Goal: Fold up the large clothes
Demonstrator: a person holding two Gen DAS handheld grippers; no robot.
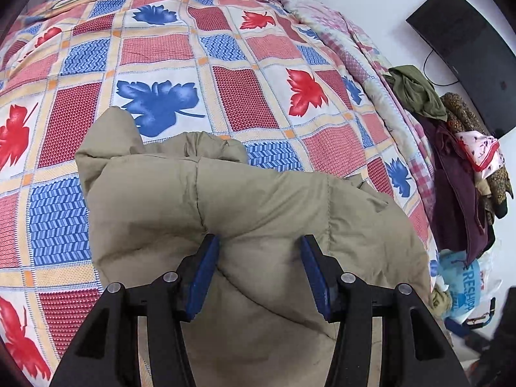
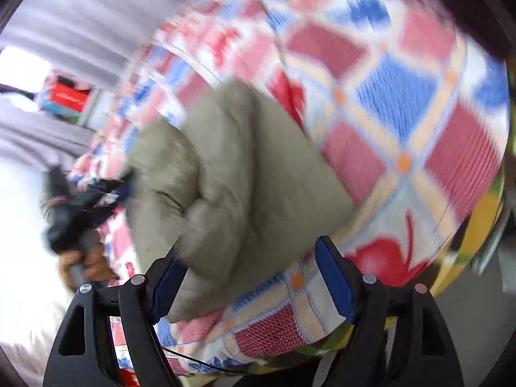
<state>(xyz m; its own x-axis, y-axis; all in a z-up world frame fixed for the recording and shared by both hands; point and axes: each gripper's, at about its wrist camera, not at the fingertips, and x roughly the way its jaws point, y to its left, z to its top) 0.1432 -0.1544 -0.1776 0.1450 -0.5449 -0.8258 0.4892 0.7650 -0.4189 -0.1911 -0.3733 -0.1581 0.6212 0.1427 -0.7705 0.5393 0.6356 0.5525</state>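
The bulky khaki padded jacket (image 1: 245, 225) lies bunched on the near patchwork leaf-print bedspread (image 1: 193, 58), directly ahead of the left gripper (image 1: 259, 248), nearer than the right gripper (image 2: 251, 254); both stand wide open, gripping nothing.

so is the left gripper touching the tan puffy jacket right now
Cannot tell. In the left wrist view the left gripper is open over the jacket, the padding bulging between its fingers, but no contact or gap shows plainly. The right wrist view is blurred.
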